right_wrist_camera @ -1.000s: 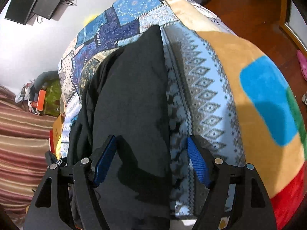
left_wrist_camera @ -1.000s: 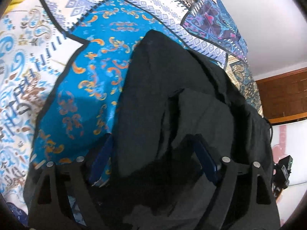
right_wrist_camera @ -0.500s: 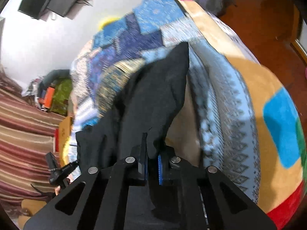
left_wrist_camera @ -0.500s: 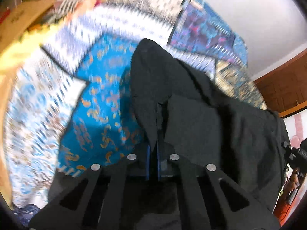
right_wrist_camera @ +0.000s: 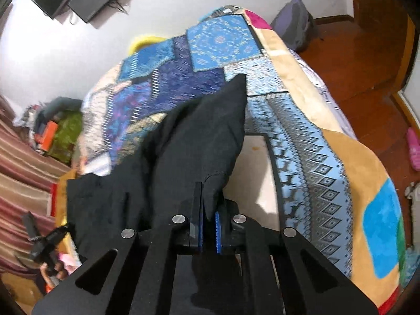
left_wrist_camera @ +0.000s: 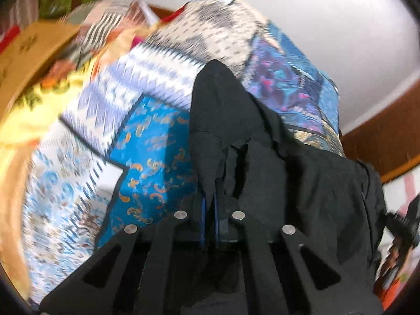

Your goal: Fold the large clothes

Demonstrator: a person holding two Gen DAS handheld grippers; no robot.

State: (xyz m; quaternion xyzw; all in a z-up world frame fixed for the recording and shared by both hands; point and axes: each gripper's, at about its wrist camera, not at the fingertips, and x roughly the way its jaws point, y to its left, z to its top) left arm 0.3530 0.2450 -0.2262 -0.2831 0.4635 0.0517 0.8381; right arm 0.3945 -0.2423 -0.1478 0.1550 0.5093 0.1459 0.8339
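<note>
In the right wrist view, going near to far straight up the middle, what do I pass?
Right claw shut on the black garment → patchwork bedspread → white wall.

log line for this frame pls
phase: lift near edge | left gripper: shut on black garment | right gripper: shut on black garment | surface: patchwork bedspread

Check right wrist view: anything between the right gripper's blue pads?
Yes. In the right wrist view the right gripper is shut on a fold of the black garment, pinched between its pads.
</note>
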